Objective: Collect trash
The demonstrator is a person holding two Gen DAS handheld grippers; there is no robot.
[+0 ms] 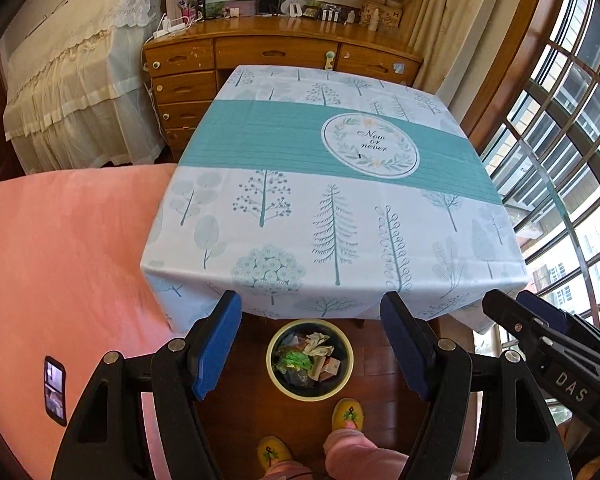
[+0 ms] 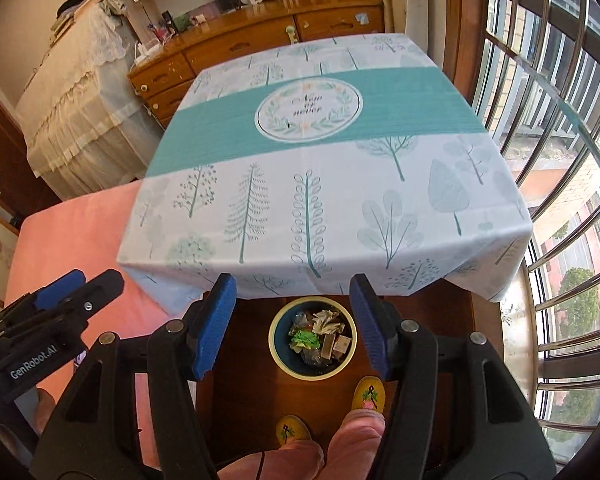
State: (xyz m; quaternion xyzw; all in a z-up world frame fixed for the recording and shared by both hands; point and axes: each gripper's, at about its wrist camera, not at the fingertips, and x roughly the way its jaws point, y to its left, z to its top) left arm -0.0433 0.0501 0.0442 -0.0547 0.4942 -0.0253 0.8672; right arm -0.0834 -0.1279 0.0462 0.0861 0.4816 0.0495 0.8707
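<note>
Trash lies in the round bin on the wood floor, seen between my left gripper jaws, which stand wide apart and hold nothing. My right gripper, just to its right, is spread as wide and also empty. Near me are my yellow slippers; beyond the bin stands the table under its tree-print cloth.

Crumpled trash fills the round bin on the floor.
</note>
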